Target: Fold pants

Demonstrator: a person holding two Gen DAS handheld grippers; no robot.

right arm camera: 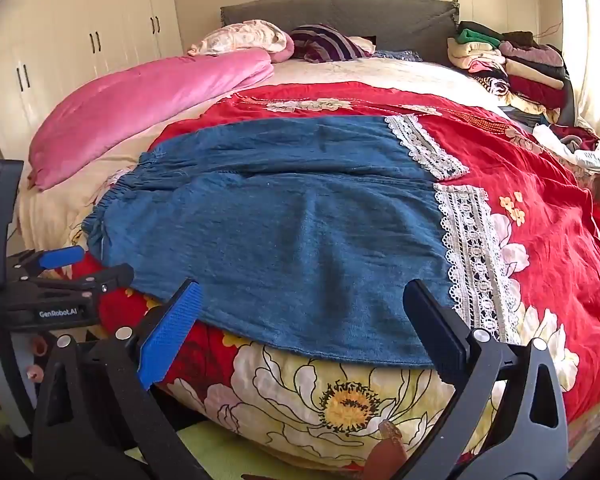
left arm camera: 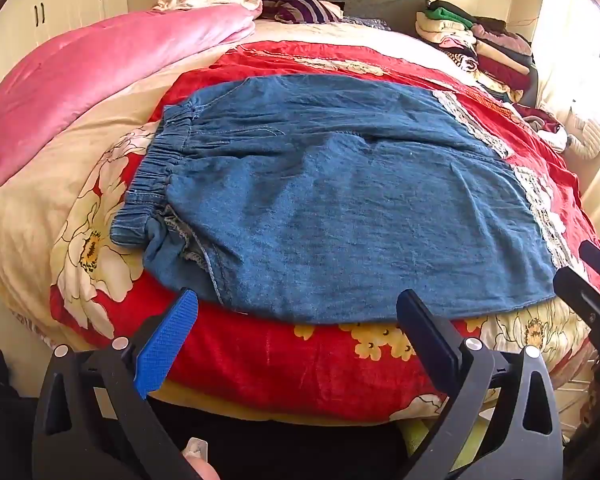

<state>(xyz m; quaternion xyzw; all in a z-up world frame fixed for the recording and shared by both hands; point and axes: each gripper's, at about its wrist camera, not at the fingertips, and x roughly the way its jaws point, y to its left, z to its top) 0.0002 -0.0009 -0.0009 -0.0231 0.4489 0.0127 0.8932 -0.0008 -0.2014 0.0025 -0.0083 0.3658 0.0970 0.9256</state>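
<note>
Blue denim pants (left arm camera: 340, 208) lie flat across the red flowered bedspread (left arm camera: 284, 364). Their elastic waistband (left arm camera: 156, 176) is on the left and the lace-trimmed leg hems (right arm camera: 468, 248) are on the right. My left gripper (left arm camera: 298, 304) hangs open over the pants' near edge, close to the waist end, with nothing between its fingers. My right gripper (right arm camera: 304, 294) is open too, over the near edge towards the hem end, pads clear of the cloth. Each gripper shows in the other's view: the right gripper (left arm camera: 584, 268) at the right margin, the left gripper (right arm camera: 96, 266) at the left.
A pink quilt (right arm camera: 148, 100) lies along the bed's left side. Folded clothes (right arm camera: 512, 64) are stacked at the back right by the grey headboard (right arm camera: 340, 12). A striped cloth (right arm camera: 324, 44) and a pillow sit at the head. White wardrobes (right arm camera: 80, 40) stand at the left.
</note>
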